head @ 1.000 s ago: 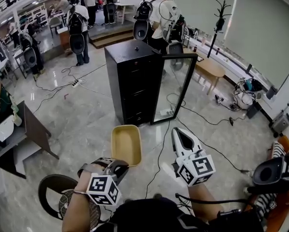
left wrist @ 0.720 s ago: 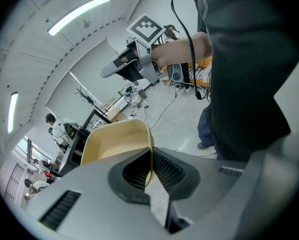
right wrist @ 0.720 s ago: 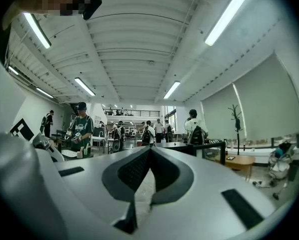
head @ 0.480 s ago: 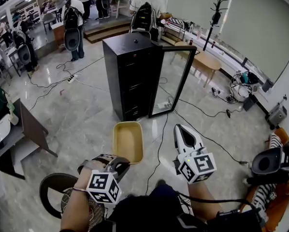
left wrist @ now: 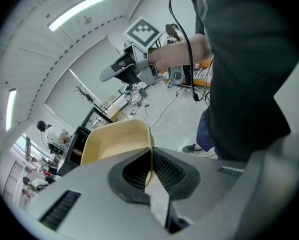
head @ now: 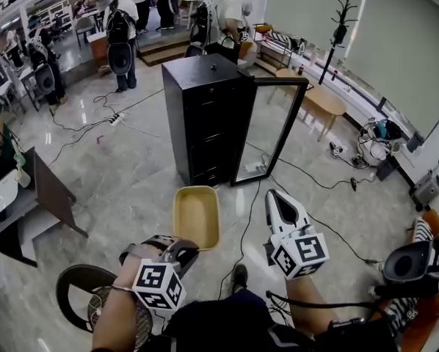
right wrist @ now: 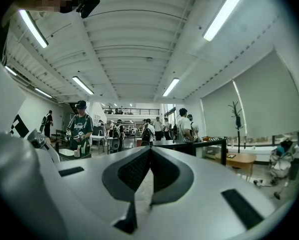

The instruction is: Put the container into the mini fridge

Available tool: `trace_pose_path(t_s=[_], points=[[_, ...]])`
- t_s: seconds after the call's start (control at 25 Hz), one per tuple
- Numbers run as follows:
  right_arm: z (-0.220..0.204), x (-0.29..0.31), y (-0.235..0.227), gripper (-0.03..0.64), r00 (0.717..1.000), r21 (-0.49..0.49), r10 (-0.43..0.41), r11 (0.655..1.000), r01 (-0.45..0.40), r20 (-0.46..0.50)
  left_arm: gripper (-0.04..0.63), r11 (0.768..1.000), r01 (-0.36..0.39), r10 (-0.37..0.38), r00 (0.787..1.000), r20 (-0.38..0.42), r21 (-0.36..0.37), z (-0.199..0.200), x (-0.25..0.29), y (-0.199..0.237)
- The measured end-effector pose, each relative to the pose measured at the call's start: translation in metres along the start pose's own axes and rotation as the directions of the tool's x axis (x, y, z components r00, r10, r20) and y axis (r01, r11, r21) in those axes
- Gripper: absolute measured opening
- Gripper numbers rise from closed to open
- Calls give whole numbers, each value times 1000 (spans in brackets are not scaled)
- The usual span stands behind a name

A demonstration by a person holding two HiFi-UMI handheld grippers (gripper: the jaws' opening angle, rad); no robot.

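Observation:
A shallow yellow container (head: 196, 217) hangs over the floor in front of me, and my left gripper (head: 184, 251) is shut on its near rim. The left gripper view shows the pads pinching that thin rim (left wrist: 150, 156), with the container (left wrist: 112, 143) stretching beyond. The black mini fridge (head: 207, 116) stands a few steps ahead, its glass door (head: 269, 134) swung open to the right. My right gripper (head: 275, 202) floats right of the container, shut and empty. Its own view shows the jaws (right wrist: 149, 153) meeting, with the fridge top (right wrist: 174, 144) beyond.
Cables (head: 307, 178) trail across the glossy floor round the fridge. A low wooden table (head: 321, 103) and a coat stand (head: 338, 22) stand at back right. A desk (head: 40, 193) is at left, a round fan (head: 84, 295) by my left arm. Several people stand behind the fridge.
The view has shifted slightly as I step; a shoe now shows below the container. Both grippers keep their places, the container still held.

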State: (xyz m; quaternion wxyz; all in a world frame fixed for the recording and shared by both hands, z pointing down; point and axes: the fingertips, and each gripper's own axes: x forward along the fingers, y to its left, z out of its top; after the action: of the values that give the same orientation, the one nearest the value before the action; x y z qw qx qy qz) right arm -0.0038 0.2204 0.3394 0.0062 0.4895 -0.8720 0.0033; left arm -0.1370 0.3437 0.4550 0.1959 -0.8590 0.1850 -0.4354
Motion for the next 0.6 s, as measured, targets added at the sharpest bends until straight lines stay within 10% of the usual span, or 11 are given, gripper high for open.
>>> trace_pose_path(t_s=[0.6], points=[[11,63,-71,14,997,2,81,997,-81,-7,23,998,-34,31,998,-46,-59,21,58,72]])
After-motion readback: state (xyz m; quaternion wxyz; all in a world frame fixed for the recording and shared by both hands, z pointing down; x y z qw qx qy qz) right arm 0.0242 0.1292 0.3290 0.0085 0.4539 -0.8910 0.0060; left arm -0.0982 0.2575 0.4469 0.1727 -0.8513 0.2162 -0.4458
